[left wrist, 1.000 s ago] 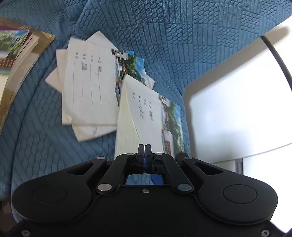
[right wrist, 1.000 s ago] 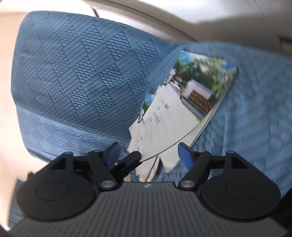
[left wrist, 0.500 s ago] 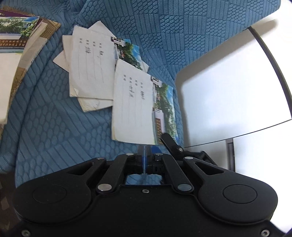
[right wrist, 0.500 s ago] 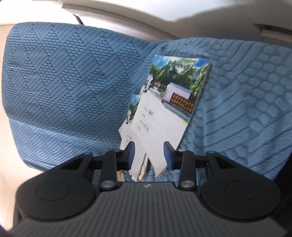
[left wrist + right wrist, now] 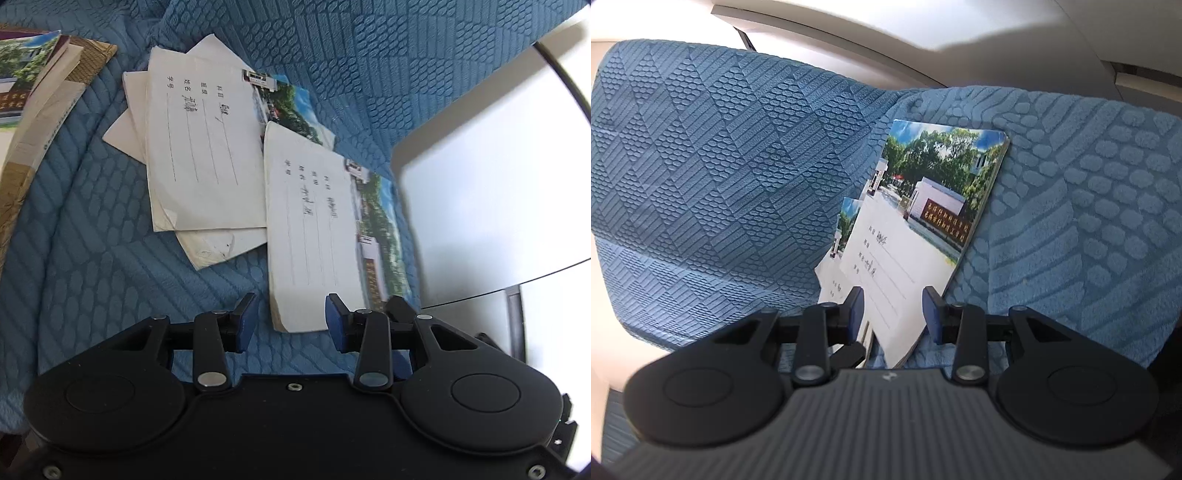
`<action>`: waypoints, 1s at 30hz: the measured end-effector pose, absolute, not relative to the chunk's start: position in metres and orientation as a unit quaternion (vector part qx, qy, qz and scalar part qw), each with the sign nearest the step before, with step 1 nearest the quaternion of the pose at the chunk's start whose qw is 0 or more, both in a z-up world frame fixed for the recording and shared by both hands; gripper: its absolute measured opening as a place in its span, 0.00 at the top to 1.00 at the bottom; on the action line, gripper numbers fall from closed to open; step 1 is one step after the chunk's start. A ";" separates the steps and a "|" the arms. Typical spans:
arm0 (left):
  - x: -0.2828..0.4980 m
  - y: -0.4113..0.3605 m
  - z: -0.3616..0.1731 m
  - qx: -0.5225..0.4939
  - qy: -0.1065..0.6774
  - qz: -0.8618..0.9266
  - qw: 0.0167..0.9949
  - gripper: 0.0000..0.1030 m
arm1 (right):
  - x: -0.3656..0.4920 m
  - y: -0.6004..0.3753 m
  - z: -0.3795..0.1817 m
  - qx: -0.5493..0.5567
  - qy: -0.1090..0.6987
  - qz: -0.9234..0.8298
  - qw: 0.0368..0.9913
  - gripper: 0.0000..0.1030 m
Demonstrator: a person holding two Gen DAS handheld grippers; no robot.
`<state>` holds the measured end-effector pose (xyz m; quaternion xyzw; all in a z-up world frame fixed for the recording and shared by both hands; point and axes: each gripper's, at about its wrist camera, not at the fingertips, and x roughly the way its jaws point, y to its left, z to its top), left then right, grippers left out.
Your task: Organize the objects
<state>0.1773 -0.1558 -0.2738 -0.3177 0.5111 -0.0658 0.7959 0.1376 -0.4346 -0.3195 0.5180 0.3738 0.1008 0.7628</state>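
The cloth (image 5: 92, 258) is patterned in blue with raised diamonds, scales and stripes. The notebooks (image 5: 314, 229) are covered in white, ruled lines and a green-and-blue photo strip.

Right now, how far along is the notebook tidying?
Looks done: a book stack sits at the far left. In hand: the near notebook lies on the blue cover; the left gripper has its jaws opening around the near edge, not pressing it, and the right gripper straddles its corner, grip unclear. Left: that notebook and the fanned notebooks behind it lie askew, not squared up.
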 end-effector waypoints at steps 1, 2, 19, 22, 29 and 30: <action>0.180 -0.158 -0.275 -0.311 0.512 -0.064 0.798 0.64 | 0.138 -0.436 -0.320 0.517 0.372 0.100 0.764 0.63; 0.182 -0.159 -0.276 -0.305 0.511 -0.063 0.801 0.65 | 0.138 -0.437 -0.320 0.518 0.370 0.099 0.765 0.63; 0.202 -0.172 -0.283 -0.278 0.508 -0.050 0.814 0.91 | 0.139 -0.446 -0.322 0.535 0.360 0.103 0.757 0.63; 0.203 -0.169 -0.287 -0.290 0.518 -0.046 0.803 0.96 | 0.139 -0.445 -0.324 0.541 0.363 0.117 0.750 0.62; 0.200 -0.155 -0.292 -0.374 0.518 -0.056 0.767 1.00 | 0.135 -0.444 -0.327 0.550 0.378 0.137 0.732 0.51; 0.198 -0.154 -0.290 -0.384 0.515 -0.060 0.764 1.00 | 0.134 -0.444 -0.327 0.552 0.378 0.139 0.730 0.44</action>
